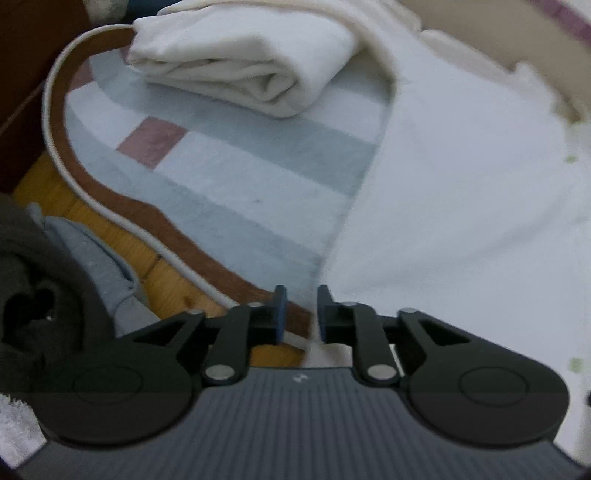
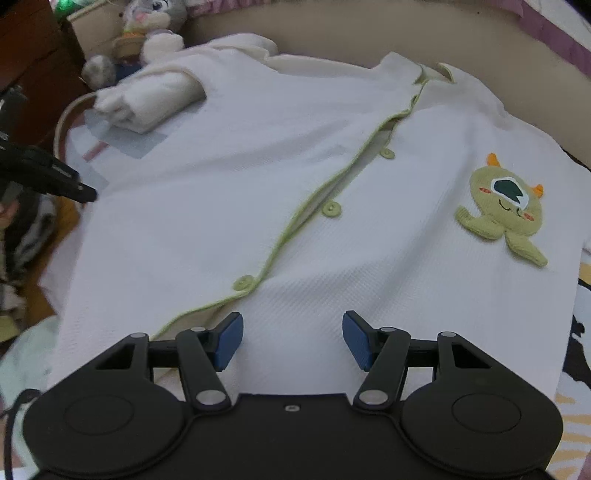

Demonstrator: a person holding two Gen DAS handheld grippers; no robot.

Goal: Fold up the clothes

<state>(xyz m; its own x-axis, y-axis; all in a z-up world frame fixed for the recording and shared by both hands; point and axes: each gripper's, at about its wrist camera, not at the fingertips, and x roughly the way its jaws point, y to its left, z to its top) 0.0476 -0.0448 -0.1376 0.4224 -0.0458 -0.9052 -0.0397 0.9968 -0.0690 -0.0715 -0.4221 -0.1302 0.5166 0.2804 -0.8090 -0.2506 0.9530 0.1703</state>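
A white child's shirt (image 2: 295, 192) with green trim, green buttons and a green monster patch (image 2: 506, 210) lies flat, front up, on a rug. My right gripper (image 2: 293, 338) is open just above its bottom hem. My left gripper (image 1: 302, 310) is open with a narrow gap at the shirt's left bottom edge (image 1: 443, 206); a bit of white cloth shows between the fingers, not clamped. It also shows in the right wrist view (image 2: 74, 188) at the shirt's left side. A folded white garment (image 1: 236, 62) lies on the rug beyond, also seen in the right wrist view (image 2: 147, 103).
The rug (image 1: 229, 177) has blue-grey stripes, a pink square and a brown border with white piping. Wooden floor (image 1: 74, 206) and dark and grey clothes (image 1: 55, 280) lie to the left. A stuffed rabbit (image 2: 155, 26) and a box sit at the back left.
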